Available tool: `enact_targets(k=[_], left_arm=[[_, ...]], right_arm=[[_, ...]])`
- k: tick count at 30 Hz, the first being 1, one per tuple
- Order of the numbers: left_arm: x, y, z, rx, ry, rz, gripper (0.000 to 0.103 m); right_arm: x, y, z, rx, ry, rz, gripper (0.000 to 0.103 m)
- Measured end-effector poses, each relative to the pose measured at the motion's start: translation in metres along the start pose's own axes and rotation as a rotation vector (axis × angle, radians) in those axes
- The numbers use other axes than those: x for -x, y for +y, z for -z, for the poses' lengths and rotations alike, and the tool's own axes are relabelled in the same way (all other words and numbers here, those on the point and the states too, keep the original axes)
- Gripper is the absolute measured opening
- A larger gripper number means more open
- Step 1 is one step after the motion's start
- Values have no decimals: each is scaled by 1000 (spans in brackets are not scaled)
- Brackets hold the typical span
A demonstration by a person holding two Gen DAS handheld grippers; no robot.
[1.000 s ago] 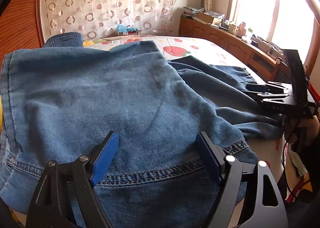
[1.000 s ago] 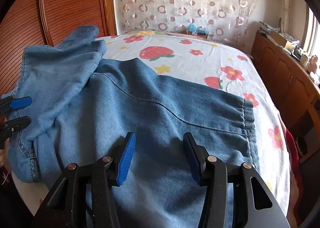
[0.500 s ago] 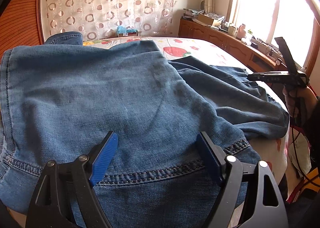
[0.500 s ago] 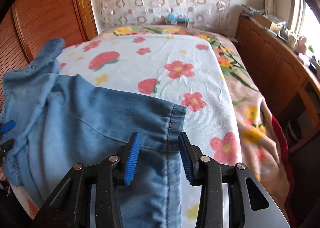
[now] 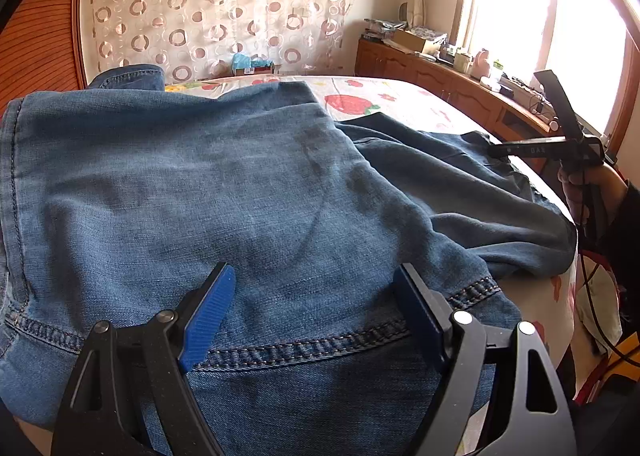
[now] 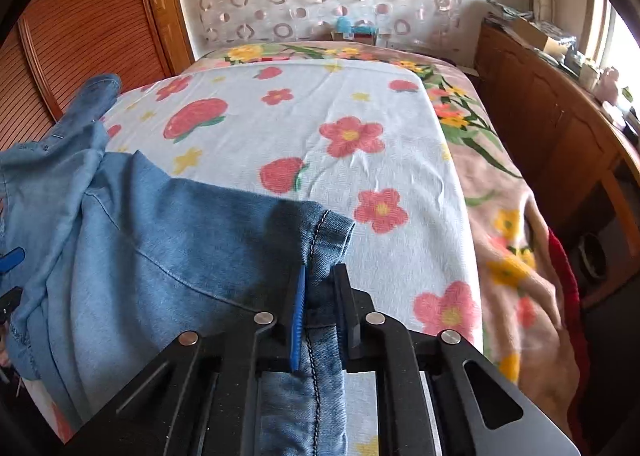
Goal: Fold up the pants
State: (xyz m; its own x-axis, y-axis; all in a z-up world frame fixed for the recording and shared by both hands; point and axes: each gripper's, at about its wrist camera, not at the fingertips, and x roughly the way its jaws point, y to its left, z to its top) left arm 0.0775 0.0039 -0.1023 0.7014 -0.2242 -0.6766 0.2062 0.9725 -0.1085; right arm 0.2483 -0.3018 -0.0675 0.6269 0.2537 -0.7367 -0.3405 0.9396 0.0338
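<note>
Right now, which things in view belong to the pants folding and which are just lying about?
In the job: denim pants; right gripper, closing on their hem; left gripper, open over them.

Lying about: cardboard box; blue packet; wooden sideboard.

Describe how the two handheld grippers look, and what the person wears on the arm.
Each gripper is matte black with triangular cut-outs, silver rivets and ribbed blue finger pads: the left gripper, the right gripper. Seen from the left, the right one bears small pale lettering, unreadable, and black cables hang below. The sleeve is dark.
</note>
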Motion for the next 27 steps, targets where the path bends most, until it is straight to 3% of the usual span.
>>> enact_targets(k=[6, 14, 18, 21, 23, 25, 27], left_arm=[[0, -1, 0, -3, -1, 2, 82], [0, -2, 0, -12, -6, -3, 82], [0, -2, 0, -18, -12, -6, 83], [-1, -3, 0, -19, -13, -12, 83], [-1, -2, 0, -18, -13, -12, 83], [-1, -2, 0, -19, -15, -11, 83], [-1, -2, 0, -19, -18, -11, 83]], right_arm=[[19, -19, -20, -58, -108, 59, 10], [-3, -19, -13, -68, -64, 79, 13], [7, -28, -3, -100, -65, 63, 25], [21, -30, 11, -117, -80, 32, 27], [34, -29, 24, -119, -86, 30, 35], [45, -27, 39, -125, -96, 33, 50], [52, -26, 51, -131, -98, 24, 52]])
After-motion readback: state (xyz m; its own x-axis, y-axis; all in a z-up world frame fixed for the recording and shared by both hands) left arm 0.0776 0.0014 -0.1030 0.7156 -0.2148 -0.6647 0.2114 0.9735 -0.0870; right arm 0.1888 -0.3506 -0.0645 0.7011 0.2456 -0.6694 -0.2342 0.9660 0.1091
